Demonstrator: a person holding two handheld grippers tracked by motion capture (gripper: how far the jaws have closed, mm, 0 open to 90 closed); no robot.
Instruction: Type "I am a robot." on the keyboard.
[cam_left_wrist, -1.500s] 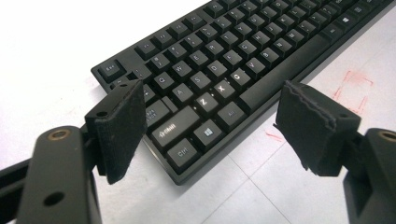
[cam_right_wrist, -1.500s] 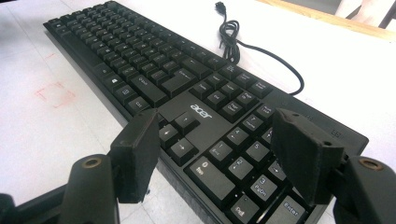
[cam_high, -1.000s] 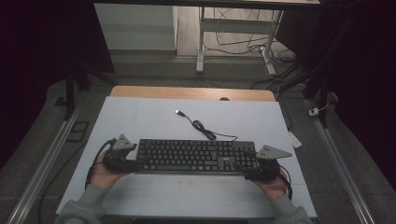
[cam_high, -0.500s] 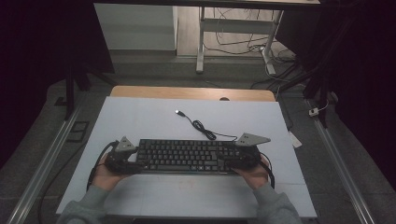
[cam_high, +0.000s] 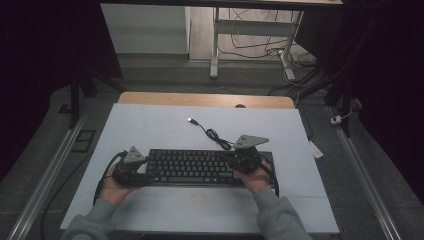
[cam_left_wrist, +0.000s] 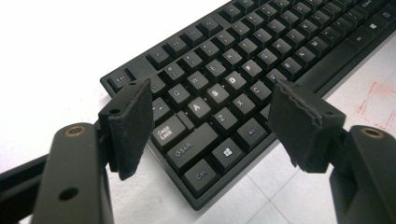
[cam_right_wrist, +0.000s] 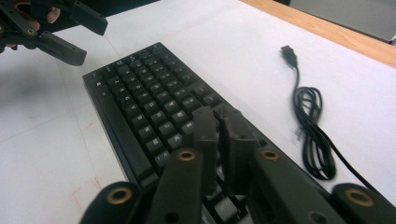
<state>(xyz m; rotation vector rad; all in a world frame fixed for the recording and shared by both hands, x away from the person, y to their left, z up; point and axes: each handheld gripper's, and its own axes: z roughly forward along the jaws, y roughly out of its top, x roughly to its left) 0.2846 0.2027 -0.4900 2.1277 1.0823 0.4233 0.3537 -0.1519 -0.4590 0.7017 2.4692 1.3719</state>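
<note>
On the table: black rectangular plastic keyboard (cam_high: 200, 167) lies flat on the white tabletop (cam_high: 165, 125), near the person's edge.
Cable: thin black cord (cam_high: 212, 134), partly coiled, runs from the keyboard's back edge to a plug lying on the white surface.
Left gripper (cam_left_wrist: 210, 116): jaws stand wide apart above the keyboard's left end; they seem not to touch it.
Right gripper (cam_right_wrist: 219, 123): jaws have just been closing and now stand together, nothing between them, above the keys right of centre.
</note>
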